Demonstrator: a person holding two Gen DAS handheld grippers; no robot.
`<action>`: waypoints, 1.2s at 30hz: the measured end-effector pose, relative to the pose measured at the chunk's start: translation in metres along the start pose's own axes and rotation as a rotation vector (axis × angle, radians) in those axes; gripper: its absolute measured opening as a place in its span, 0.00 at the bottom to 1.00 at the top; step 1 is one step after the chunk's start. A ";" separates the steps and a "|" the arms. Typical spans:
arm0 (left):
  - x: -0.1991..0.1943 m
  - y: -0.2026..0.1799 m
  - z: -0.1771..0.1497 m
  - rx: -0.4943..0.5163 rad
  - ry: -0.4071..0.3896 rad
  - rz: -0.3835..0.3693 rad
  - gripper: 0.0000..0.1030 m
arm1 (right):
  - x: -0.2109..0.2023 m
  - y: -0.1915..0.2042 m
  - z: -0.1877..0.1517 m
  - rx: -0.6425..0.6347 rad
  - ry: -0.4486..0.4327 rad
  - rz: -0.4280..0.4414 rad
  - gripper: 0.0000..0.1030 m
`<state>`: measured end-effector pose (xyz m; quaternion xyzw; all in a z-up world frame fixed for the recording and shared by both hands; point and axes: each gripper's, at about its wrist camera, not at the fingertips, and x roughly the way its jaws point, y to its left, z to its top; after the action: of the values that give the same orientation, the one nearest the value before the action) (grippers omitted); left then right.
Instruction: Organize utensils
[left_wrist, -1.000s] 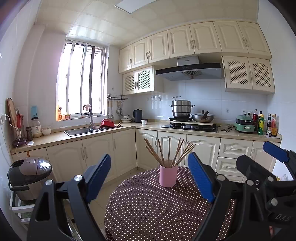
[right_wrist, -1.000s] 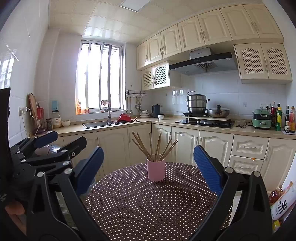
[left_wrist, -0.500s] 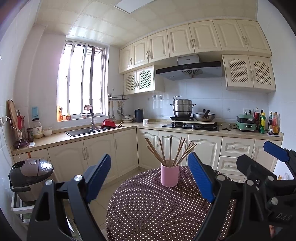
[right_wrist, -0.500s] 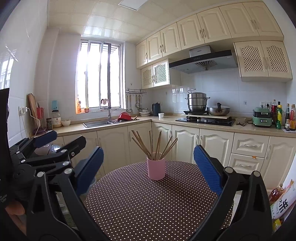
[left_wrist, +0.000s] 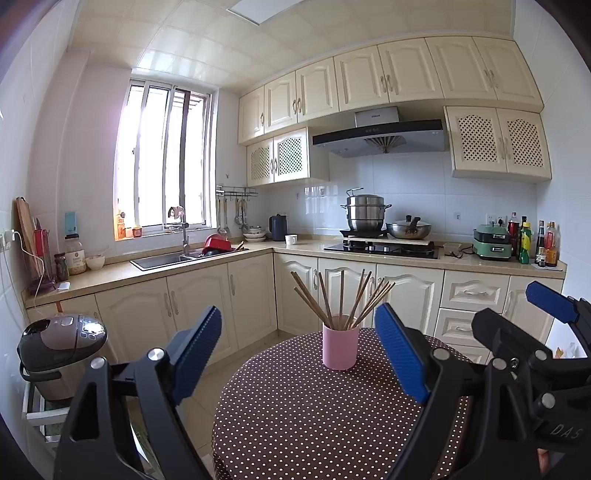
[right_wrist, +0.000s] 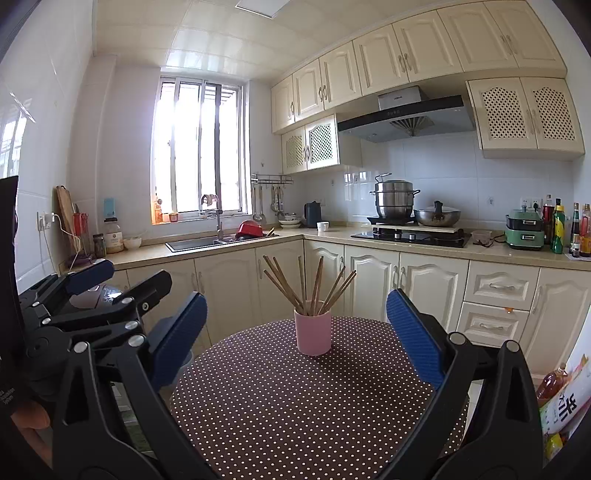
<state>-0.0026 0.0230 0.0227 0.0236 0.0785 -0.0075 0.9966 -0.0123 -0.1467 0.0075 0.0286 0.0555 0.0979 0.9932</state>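
Observation:
A pink cup (left_wrist: 340, 346) stands at the far side of a round table (left_wrist: 295, 424) with a brown polka-dot cloth. Several wooden chopsticks (left_wrist: 341, 299) stand fanned out in it. It also shows in the right wrist view (right_wrist: 313, 332) with the chopsticks (right_wrist: 308, 286). My left gripper (left_wrist: 301, 354) is open and empty, held above the near part of the table. My right gripper (right_wrist: 295, 338) is open and empty, beside it to the right; it shows at the right edge of the left wrist view (left_wrist: 550, 301). The left gripper shows at the left of the right wrist view (right_wrist: 92, 273).
A rice cooker (left_wrist: 59, 350) stands on a low rack left of the table. Cream kitchen cabinets (left_wrist: 229, 295) with a sink (left_wrist: 166, 258) and hob (left_wrist: 384, 247) run behind. Bottles and a bag (right_wrist: 561, 391) stand on the floor at the right.
Both views have shifted slightly: the cup and table sit a little further right and lower in the frames. Both grippers stay open and empty.

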 end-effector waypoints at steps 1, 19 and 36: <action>0.000 0.000 0.000 0.000 0.001 0.000 0.81 | 0.000 0.000 0.000 0.001 0.001 -0.001 0.93; 0.003 0.004 -0.006 -0.001 0.006 0.003 0.81 | 0.002 0.004 -0.003 0.006 0.013 0.001 0.93; 0.001 0.008 -0.009 -0.005 0.008 0.007 0.81 | 0.001 0.007 -0.004 0.008 0.019 0.000 0.93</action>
<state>-0.0025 0.0312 0.0142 0.0217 0.0825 -0.0037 0.9964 -0.0128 -0.1397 0.0035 0.0315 0.0652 0.0980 0.9925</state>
